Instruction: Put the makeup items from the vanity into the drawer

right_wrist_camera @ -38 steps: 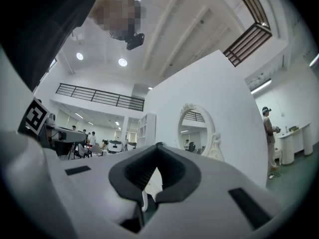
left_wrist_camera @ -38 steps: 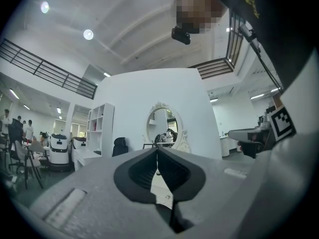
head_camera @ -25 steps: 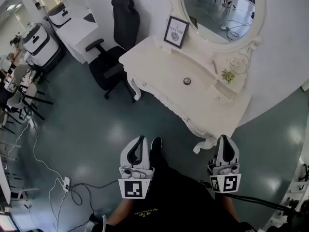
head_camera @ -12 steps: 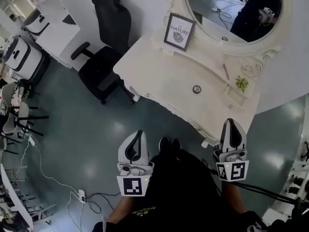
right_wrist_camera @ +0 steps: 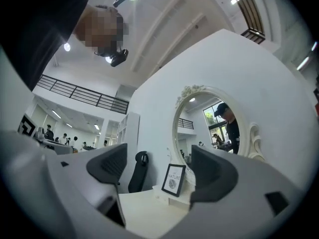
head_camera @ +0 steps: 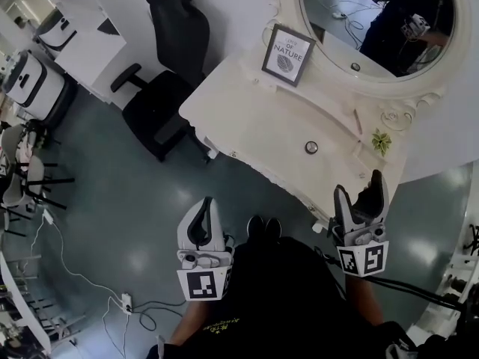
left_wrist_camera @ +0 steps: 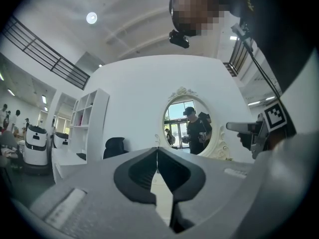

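Right gripper [head_camera: 359, 188] fingers newly apart and empty, left gripper [head_camera: 206, 205] fingers together, both nearer vanity [head_camera: 258, 118] with "OF NATURE" frame [head_camera: 289, 54].

Glossy white vanity [head_camera: 266, 118], shiny floor [head_camera: 135, 200]
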`<state>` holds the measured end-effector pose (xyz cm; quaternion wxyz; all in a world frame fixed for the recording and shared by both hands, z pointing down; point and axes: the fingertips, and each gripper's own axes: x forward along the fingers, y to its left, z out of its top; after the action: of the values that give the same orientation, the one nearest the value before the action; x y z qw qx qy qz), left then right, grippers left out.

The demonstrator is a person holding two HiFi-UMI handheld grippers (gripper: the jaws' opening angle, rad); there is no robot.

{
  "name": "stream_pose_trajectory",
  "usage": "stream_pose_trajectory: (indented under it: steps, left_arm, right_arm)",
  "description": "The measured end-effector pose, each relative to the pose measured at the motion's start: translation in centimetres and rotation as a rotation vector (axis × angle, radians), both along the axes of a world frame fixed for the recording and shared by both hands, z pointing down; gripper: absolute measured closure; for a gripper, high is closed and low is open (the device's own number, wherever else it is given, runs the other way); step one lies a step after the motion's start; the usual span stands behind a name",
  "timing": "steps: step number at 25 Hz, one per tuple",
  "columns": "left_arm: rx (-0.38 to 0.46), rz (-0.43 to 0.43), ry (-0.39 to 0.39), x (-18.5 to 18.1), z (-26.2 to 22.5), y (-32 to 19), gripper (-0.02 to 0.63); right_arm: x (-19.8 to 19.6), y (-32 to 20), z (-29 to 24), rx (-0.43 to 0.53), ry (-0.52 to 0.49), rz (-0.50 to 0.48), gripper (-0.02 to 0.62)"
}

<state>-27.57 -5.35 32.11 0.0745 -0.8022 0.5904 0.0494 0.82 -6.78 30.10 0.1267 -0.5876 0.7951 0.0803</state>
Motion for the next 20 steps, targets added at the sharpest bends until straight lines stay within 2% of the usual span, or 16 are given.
stream_pose_trajectory:
  steps: [3, 8, 12, 16, 18, 20]
  left_arm:
    - [-0.025, 0.009, 0.000, 0.5, 0.6, -0.9, 0.584]
    - [0.020, 0.044, -0.003, 1.8, -0.1, -2.4, 0.584]
    - [-0.055, 0.042, 0.005, 2.3, 1.4, -3.5, 0.584]
    - [-0.123, 0.036, -0.023, 2.7, 2.8, -4.1, 0.584]
    - [-0.152, 0.026, -0.029, 2.7, 3.6, -4.5, 0.584]
    - [-0.147, 0.027, -0.031, 2.9, 3.7, -4.8, 0.584]
  right_arm:
    - [0.2, -0.6, 0.6, -0.013, 0.007, 0.011, 0.175]
    - [0.9, -2.4, 1.8, -0.054, 0.051, 0.014, 0.173]
    - [0.7, -6.3, 5.2, -0.116, 0.127, -0.031, 0.173]
    - [0.2, -12.0, 12.1, -0.261, 0.205, -0.086, 0.175]
    - [0.1, -15.0, 16.8, -0.373, 0.241, -0.098, 0.175]
    - [0.2, -17.3, 21.7, -0.507, 0.278, -0.111, 0.175]
